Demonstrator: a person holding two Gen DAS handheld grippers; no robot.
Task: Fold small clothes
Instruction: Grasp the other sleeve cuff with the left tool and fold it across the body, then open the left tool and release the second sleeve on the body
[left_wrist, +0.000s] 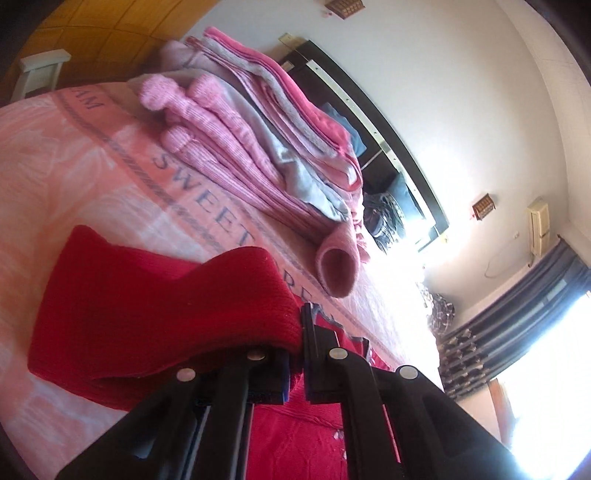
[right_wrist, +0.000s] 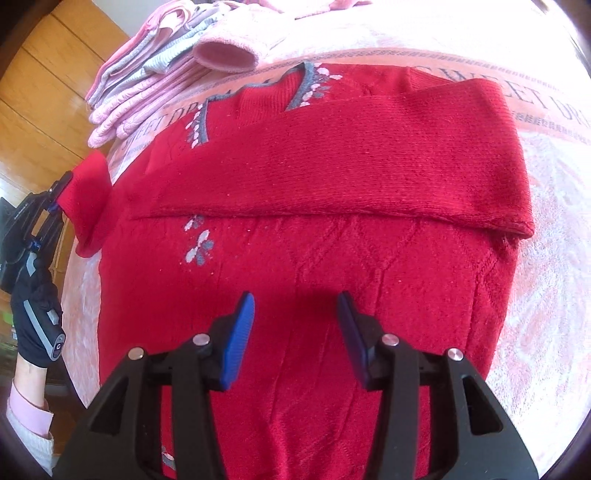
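Observation:
A red knitted sweater (right_wrist: 295, 258) with a grey-and-white flower pattern lies flat on a pink bed blanket (right_wrist: 546, 295). One sleeve (right_wrist: 332, 166) is folded across its chest. My right gripper (right_wrist: 295, 299) hovers open just above the sweater's lower body, nothing between its blue pads. The other sleeve (left_wrist: 147, 306) is lifted off the bed at the sweater's left side, and my left gripper (left_wrist: 295, 354) is shut on its cuff. In the right wrist view the left gripper (right_wrist: 59, 195) shows at the left edge, pinching that cuff (right_wrist: 88, 206).
A stack of folded pink and grey clothes (left_wrist: 258, 122) sits on the blanket beyond the sweater, with a pink sleeve opening (right_wrist: 225, 55) facing it. A gloved hand (right_wrist: 37, 317) holds the left gripper. Wooden wardrobe doors (right_wrist: 44, 92) stand behind the bed, and a bright window with curtains (left_wrist: 517, 325) is to the side.

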